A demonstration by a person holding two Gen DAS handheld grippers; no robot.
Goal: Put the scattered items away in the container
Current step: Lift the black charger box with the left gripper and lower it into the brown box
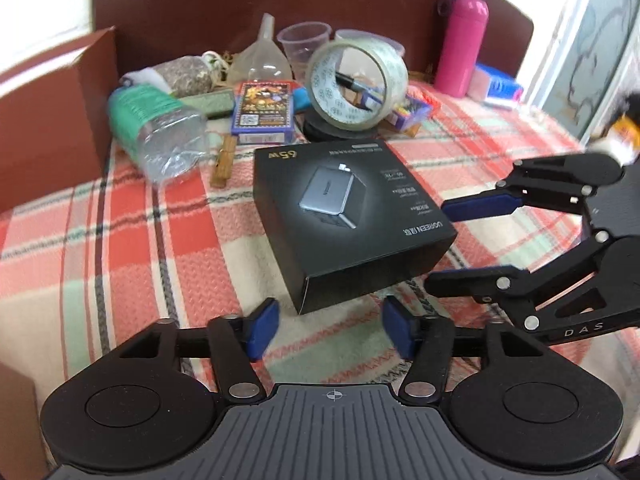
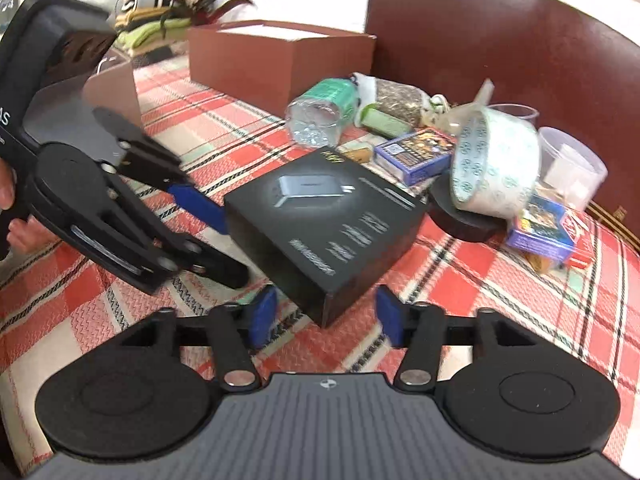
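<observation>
A black charger box lies on the plaid cloth amid the scattered items. My left gripper is open, its blue pads either side of the box's near corner without touching it. My right gripper is also open and straddles another corner of the same box, pads clear of it. The brown cardboard container stands open-topped at the far left of the cloth.
Behind the box lie a clear bottle, a card deck, a tape roll on a black disc, a funnel, cups and a pink flask. A brown padded back closes the far side.
</observation>
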